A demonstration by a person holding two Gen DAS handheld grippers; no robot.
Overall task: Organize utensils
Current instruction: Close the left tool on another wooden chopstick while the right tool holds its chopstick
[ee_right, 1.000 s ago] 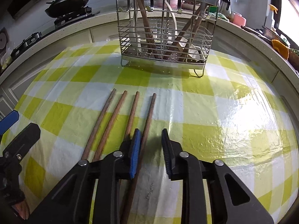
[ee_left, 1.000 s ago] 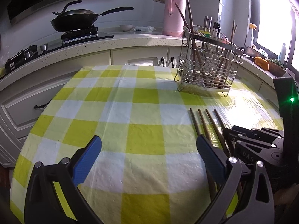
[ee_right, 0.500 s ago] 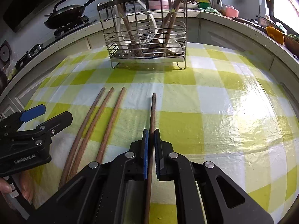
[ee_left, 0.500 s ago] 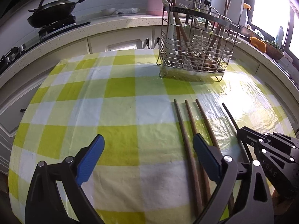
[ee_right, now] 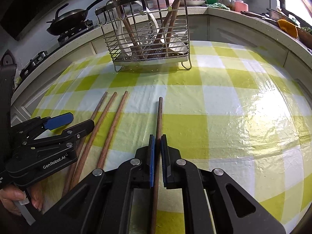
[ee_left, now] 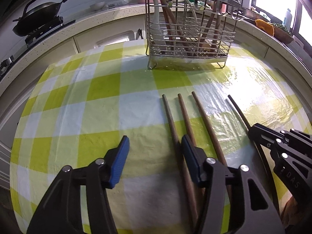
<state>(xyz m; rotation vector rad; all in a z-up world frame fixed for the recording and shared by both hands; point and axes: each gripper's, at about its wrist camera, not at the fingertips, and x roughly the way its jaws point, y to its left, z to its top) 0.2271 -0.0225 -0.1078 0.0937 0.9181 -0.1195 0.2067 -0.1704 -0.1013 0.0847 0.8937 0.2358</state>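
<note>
Right wrist view, operator: what is the right hand-held gripper (ee_right: 158, 157) doing?

Tech: Its blue pads are pinching one chopstick (ee_right: 159, 117), whose tip is pointing toward the wire utensil rack (ee_right: 146, 37) and lying apart from the others.

Operator: And the left hand-held gripper (ee_left: 154, 157)?

Tech: It is hovering with jaws spread wide, gripping nothing. Its right pad is sitting over the three loose chopsticks (ee_left: 185, 117).

Operator: Where are those lying?

Tech: They are lying side by side on the checked tabletop (ee_left: 97, 97), near the rack, on its front side. More chopsticks are standing tilted inside the rack.
</note>
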